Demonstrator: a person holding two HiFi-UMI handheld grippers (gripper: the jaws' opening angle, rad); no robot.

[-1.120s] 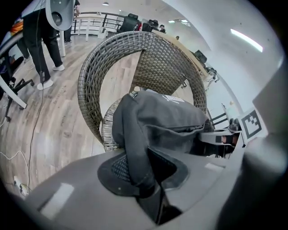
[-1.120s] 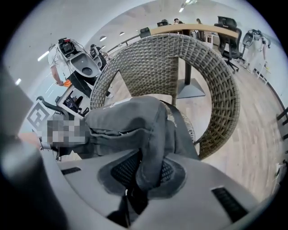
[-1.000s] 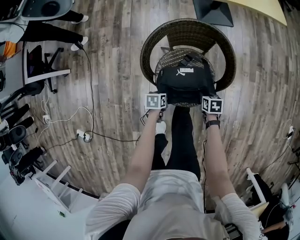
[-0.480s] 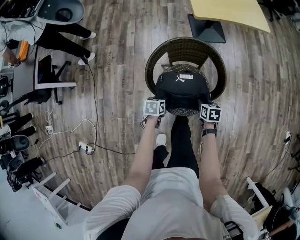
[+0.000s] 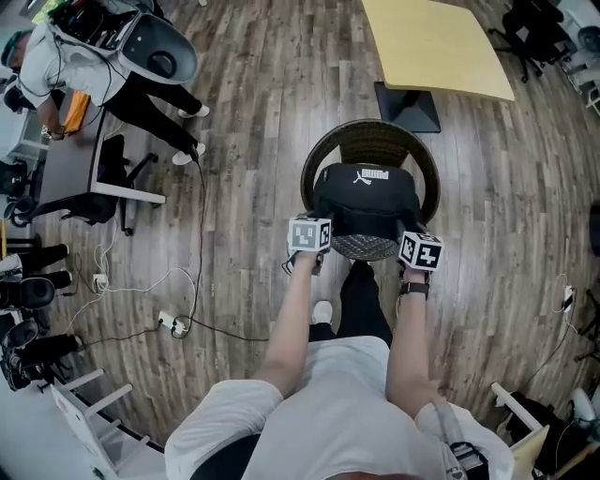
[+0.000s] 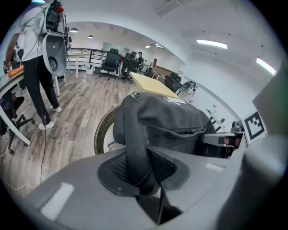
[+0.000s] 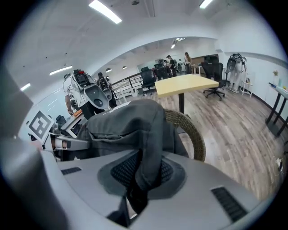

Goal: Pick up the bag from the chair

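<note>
Overhead, black bag (image 5: 366, 197) over wicker chair (image 5: 375, 139), left tool (image 6: 145, 179) and right tool (image 7: 142, 179) clamped on its straps, open floor (image 5: 246, 141) around.

place: office | cues: yellow table (image 5: 436, 47), office chair (image 5: 530, 23), floor cables (image 5: 178, 323)

One bag (image 5: 366, 199), one wicker chair (image 5: 375, 141), one yellow table (image 5: 436, 47), two tongs: left tongs (image 6: 143, 179), right tongs (image 7: 140, 177).

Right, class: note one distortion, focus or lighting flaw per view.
Head view: fisheye curves the floor planks around the bag. Left gripper view: black rounded corners; the left gripper looks soft. Right gripper view: ceiling lights blow out; the right gripper is soft.
</note>
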